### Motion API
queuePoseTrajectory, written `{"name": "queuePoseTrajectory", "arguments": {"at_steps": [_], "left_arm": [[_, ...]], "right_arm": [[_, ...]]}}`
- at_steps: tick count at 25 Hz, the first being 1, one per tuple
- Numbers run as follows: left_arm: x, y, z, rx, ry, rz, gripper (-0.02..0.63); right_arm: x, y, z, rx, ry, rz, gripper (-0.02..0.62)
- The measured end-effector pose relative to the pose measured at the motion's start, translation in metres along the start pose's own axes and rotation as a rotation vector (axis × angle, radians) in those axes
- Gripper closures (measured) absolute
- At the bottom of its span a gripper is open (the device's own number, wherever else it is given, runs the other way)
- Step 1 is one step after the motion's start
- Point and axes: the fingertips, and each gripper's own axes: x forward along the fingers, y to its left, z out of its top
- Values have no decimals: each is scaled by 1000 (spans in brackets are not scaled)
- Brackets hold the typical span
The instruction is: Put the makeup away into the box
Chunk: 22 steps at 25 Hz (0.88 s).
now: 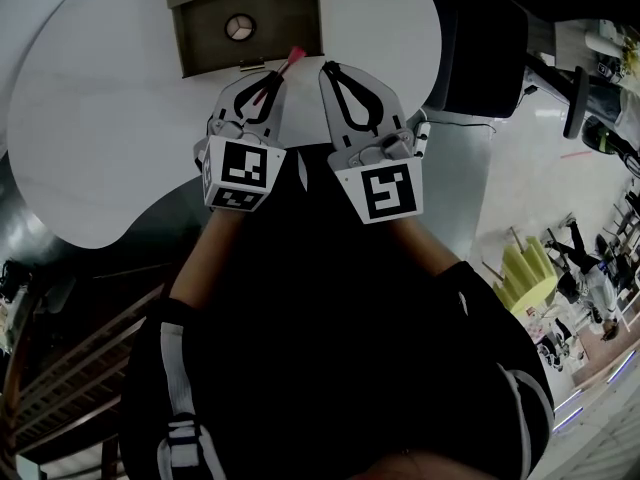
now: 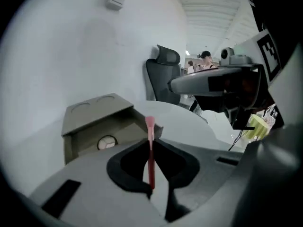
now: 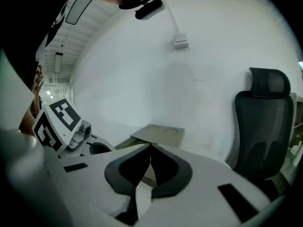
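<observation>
Head view is showing both grippers hovering side by side over the white table (image 1: 100,118), just short of the grey-brown box (image 1: 186,46) at its far edge. The left gripper (image 1: 275,73) is pinching a thin red makeup stick (image 1: 290,60) between nearly closed jaws. The stick's pink tip is poking out past the fingertips and pointing toward the near right corner of the box. In the left gripper view the stick (image 2: 150,160) is standing upright in that narrow gap, and its tip is overlapping the box's right-hand edge.

The box is sitting open toward the person, with its lid (image 2: 94,108) raised and overhanging the opening. A round compact (image 1: 239,27) is lying inside. The right gripper (image 1: 325,66) is hanging close beside the left one, its jaws pressed together on nothing, and it is crowding the right side of the approach.

A dark office chair (image 3: 262,122) is standing beyond the table's right end. A small white adapter (image 3: 180,42) is hanging on the pale wall behind. Yellow-green foam (image 1: 525,273) is lying on the floor well off to the right.
</observation>
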Motion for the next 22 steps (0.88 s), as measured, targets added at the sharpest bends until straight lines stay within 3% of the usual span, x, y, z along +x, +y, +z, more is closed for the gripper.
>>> {"name": "queuePoseTrajectory", "arguments": {"at_steps": [11, 22], "left_arm": [[23, 29, 36, -7, -37, 5, 558], [55, 48, 45, 16, -17, 19, 558]], "right_arm": [[17, -20, 3, 21, 18, -18, 572], [30, -43, -4, 39, 38, -29, 572]]}}
